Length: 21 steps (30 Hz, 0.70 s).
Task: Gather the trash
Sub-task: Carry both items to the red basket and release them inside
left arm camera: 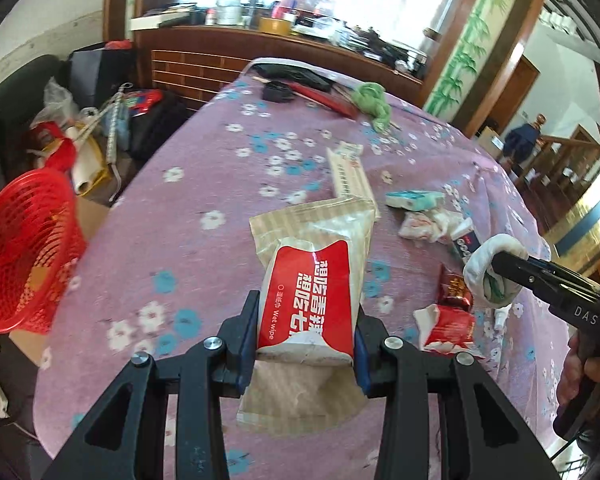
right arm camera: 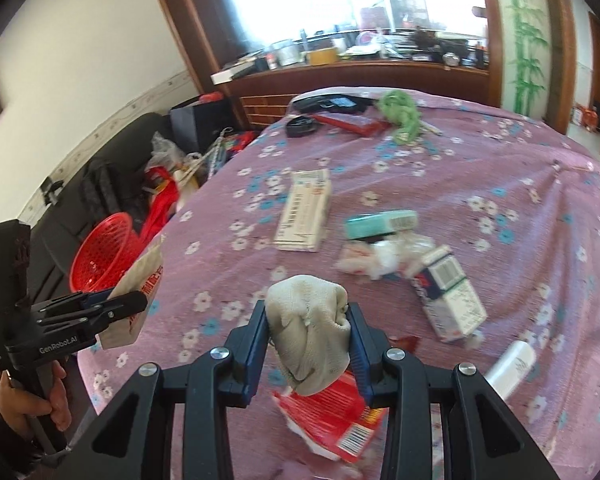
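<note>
left gripper (left arm camera: 306, 344) jaws clamped on wet-wipe pack (left arm camera: 312, 280), long axis running away toward 12. red basket (left arm camera: 24, 252) off the bed's edge at 9, nearer the left hand. right gripper (right arm camera: 308, 340) jaws clamped on a white cloth wad (right arm camera: 310, 324).
</note>
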Each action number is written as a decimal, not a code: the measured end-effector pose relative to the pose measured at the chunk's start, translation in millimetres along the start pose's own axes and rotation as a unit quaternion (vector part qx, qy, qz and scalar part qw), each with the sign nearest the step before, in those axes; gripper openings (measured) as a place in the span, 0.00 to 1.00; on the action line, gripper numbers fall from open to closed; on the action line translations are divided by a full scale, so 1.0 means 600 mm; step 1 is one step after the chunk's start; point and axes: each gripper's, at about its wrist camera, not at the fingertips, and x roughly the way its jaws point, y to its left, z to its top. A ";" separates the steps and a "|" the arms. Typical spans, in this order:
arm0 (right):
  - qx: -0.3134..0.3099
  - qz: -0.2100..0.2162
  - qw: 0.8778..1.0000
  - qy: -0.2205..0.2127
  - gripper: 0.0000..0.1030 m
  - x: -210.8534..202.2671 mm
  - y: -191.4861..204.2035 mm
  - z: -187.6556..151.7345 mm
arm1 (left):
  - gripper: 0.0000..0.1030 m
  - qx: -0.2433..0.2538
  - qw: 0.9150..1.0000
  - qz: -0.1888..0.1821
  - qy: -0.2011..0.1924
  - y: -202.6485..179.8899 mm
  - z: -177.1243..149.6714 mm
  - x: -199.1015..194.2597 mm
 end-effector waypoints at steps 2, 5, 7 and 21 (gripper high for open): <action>-0.009 0.008 1.000 0.004 0.39 0.007 0.016 0.002 | 0.40 -0.008 1.000 0.007 -0.003 0.014 -0.004 -0.008; -0.022 0.018 1.000 0.007 0.39 0.017 0.038 0.007 | 0.40 -0.017 1.000 0.017 -0.007 0.034 -0.011 -0.021; -0.031 0.026 0.999 0.010 0.39 0.022 0.054 0.011 | 0.40 -0.022 0.999 0.026 -0.010 0.047 -0.017 -0.032; -0.079 0.071 0.994 0.025 0.39 0.065 0.167 0.025 | 0.40 -0.077 0.994 0.073 -0.037 0.155 -0.049 -0.105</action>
